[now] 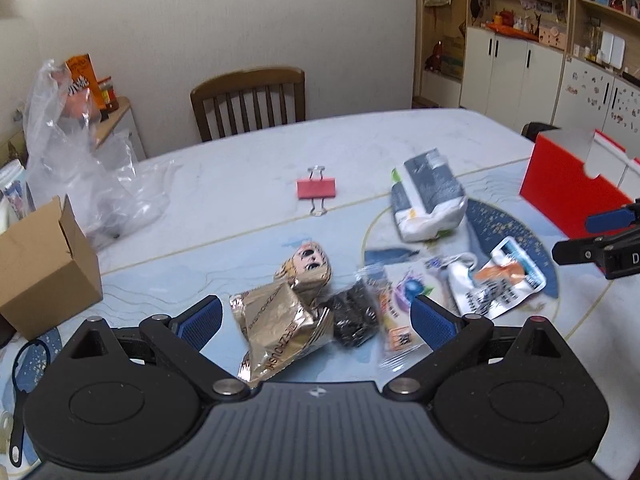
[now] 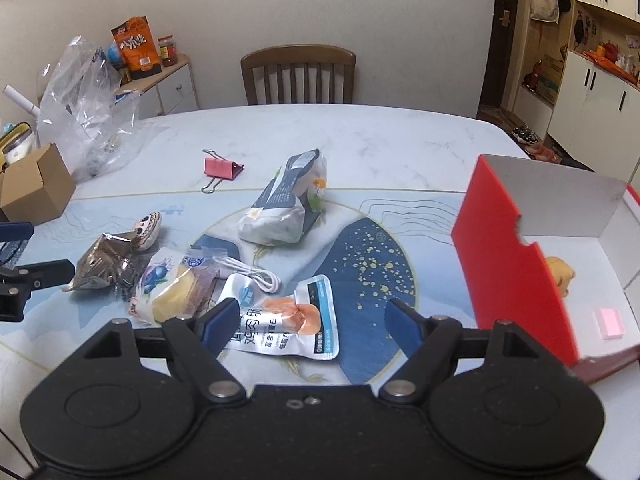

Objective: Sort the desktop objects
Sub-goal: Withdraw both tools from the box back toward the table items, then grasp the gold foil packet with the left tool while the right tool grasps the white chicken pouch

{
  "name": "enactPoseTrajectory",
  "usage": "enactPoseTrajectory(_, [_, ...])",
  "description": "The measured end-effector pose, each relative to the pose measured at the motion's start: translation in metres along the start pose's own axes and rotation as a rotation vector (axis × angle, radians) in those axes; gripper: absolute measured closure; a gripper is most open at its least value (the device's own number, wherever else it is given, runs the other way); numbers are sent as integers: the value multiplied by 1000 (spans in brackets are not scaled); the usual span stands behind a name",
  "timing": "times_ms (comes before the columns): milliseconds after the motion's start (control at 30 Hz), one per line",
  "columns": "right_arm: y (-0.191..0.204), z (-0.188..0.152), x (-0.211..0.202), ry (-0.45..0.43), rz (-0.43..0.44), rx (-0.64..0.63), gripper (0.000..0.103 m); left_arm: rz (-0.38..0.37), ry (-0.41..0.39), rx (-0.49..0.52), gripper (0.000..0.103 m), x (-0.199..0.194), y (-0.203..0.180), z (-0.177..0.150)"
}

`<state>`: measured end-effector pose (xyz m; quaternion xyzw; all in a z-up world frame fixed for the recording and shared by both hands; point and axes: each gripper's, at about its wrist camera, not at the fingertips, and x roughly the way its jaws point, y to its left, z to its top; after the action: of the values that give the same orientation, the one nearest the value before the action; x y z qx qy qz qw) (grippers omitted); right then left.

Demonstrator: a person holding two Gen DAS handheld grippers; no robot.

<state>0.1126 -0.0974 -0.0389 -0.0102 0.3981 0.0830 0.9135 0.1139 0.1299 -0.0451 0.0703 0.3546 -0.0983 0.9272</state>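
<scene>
Two grippers hung wide open over the table (image 2: 400,140): the left gripper (image 1: 316,320) above a gold wrapper (image 1: 276,328), the right gripper (image 2: 310,324) above a chicken packet (image 2: 296,320) whose long side ran toward the camera. Bare tabletop stretched behind the pink binder clip (image 2: 222,169). The red box (image 2: 508,264) stood open at the right edge.

A plain pale wall (image 2: 320,8) rises ahead of the claw, with a wooden chair (image 2: 298,74) tucked against the far edge of the marbled worktop (image 2: 380,136). White cabinets (image 2: 592,108) and open shelves (image 1: 516,12) stand to the right, a low drawer unit (image 2: 172,88) to the left.
</scene>
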Motion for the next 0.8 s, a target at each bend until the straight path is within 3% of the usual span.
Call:
enactPoseTrajectory(167, [1, 2, 24, 18, -14, -15, 23, 5, 22, 7, 2, 18, 8, -2])
enactPoseTrajectory(800, [-11, 4, 81, 80, -3, 33, 26, -34, 121, -148, 2, 75, 53, 12])
